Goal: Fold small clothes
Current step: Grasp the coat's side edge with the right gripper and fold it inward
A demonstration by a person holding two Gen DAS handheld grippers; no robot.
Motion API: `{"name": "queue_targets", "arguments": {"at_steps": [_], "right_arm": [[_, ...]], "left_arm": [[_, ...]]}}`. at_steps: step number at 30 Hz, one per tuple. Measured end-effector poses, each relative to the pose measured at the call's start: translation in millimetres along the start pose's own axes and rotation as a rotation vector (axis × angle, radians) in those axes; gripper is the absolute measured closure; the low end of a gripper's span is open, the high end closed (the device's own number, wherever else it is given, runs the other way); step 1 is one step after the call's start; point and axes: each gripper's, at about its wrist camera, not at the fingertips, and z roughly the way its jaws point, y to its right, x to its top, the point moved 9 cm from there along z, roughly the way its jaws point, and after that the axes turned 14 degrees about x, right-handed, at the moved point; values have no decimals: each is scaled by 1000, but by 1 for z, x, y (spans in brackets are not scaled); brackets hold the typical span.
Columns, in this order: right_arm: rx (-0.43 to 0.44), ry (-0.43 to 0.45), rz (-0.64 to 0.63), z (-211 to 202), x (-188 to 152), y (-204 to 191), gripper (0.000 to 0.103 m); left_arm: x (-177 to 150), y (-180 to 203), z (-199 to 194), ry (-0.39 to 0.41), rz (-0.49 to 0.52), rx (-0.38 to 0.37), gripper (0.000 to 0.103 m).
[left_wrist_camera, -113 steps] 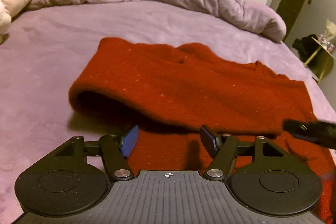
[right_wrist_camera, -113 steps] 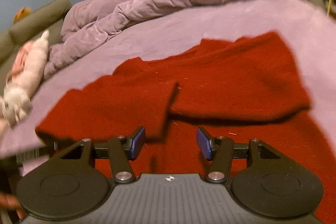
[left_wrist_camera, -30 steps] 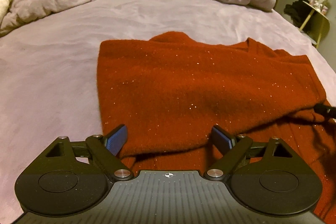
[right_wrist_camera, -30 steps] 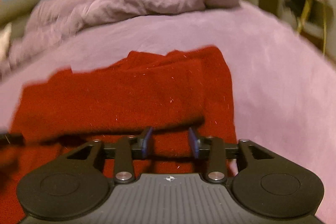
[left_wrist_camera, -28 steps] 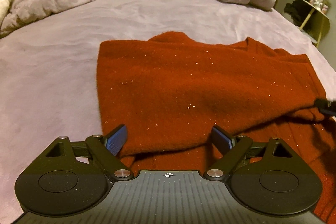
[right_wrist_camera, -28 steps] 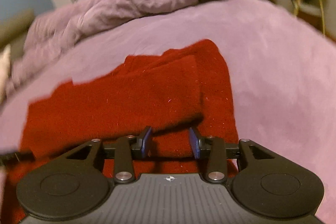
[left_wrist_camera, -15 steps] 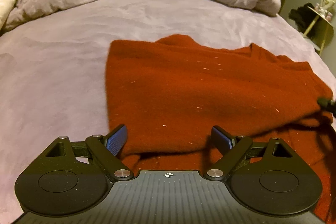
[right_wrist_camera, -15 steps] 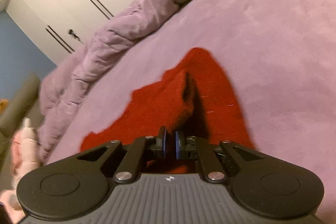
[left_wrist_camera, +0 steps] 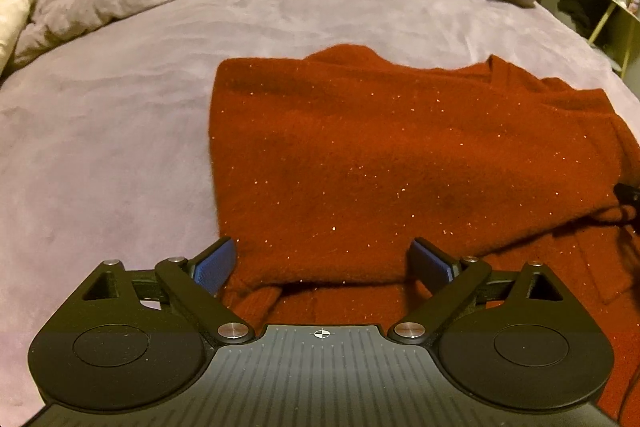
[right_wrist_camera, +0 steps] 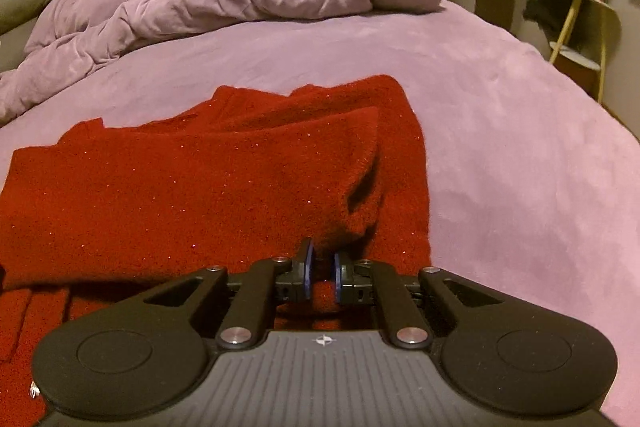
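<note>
Across a purple velvety bedspread, a half-folded red glittery knit sweater is pinched at six o'clock by the right gripper; the left gripper is opening wide around its hem; further folds are judged outstanding.

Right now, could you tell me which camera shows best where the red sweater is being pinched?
The right wrist view: the right gripper is shut on a fold of the red sweater. The left wrist view shows only the sweater's broad folded top.
</note>
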Motion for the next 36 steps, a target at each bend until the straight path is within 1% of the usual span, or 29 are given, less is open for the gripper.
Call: {"name": "queue_targets", "arguments": {"at_steps": [1, 2, 3, 4, 5, 6, 7, 9, 10, 13, 16, 18, 21, 22, 23, 24, 26, 28, 30, 31, 32, 33, 34, 35, 36], "right_arm": [[-11, 11, 7, -7, 0, 2, 89], [-37, 18, 6, -14, -1, 3, 89], [-89, 31, -17, -24, -3, 3, 89], [-167, 42, -58, -36, -6, 3, 84], [-219, 32, -76, -46, -12, 3, 67], [-212, 21, -65, -56, -18, 3, 62], [-143, 19, -25, -71, -28, 3, 61], [-37, -10, 33, -97, -51, 1, 61], [-5, -34, 48, -112, -67, 1, 60], [45, -114, 81, -154, -114, 3, 60], [73, -145, 95, -197, -150, 4, 58], [74, -154, 94, -218, -163, 6, 56], [81, -139, 99, -241, -168, 8, 55], [61, -133, 89, -249, -167, 10, 53], [41, -124, 79, -252, -166, 12, 45], [28, -113, 74, -254, -164, 15, 43], [51, -123, 87, -255, -166, 19, 43], [79, -159, 130, -246, -172, 27, 43], [117, -195, 178, -238, -182, 31, 44], [120, -199, 185, -236, -184, 31, 46], [115, -204, 180, -237, -185, 31, 49], [110, -208, 168, -239, -185, 31, 59], [102, -209, 157, -241, -184, 31, 68], [106, -210, 156, -242, -183, 30, 75], [120, -213, 164, -243, -183, 29, 77]], "left_arm": [[-1, -1, -4, 0, -1, 0, 7], [-2, -3, -8, 4, -3, -1, 7], [-3, -5, -13, 10, -1, -2, 7], [-6, -8, -21, 18, 2, -3, 7], [-10, -11, -27, 28, 3, -8, 7], [-15, -15, -34, 39, 6, -18, 7], [-23, -19, -44, 42, 15, -25, 7], [-40, -27, -61, 42, 29, -40, 7], [-53, -32, -71, 31, 36, -54, 7], [-98, -47, -99, -19, 46, -80, 7], [-144, -64, -121, -66, 33, -74, 7], [-167, -74, -129, -106, 9, -75, 9], [-197, -81, -137, -186, -53, -113, 13], [-203, -84, -138, -202, -73, -116, 15], [-209, -85, -141, -210, -87, -122, 17], [-213, -86, -143, -212, -98, -129, 18], [-217, -89, -143, -220, -120, -155, 25], [-222, -93, -140, -253, -154, -178, 30], [-221, -93, -139, -269, -175, -207, 35], [-221, -93, -139, -273, -178, -214, 44], [-219, -94, -139, -277, -180, -222, 54], [-217, -93, -139, -281, -182, -234, 57], [-217, -94, -140, -284, -181, -244, 65], [-217, -95, -140, -286, -176, -249, 76], [-216, -95, -140, -289, -170, -260, 81]]}}
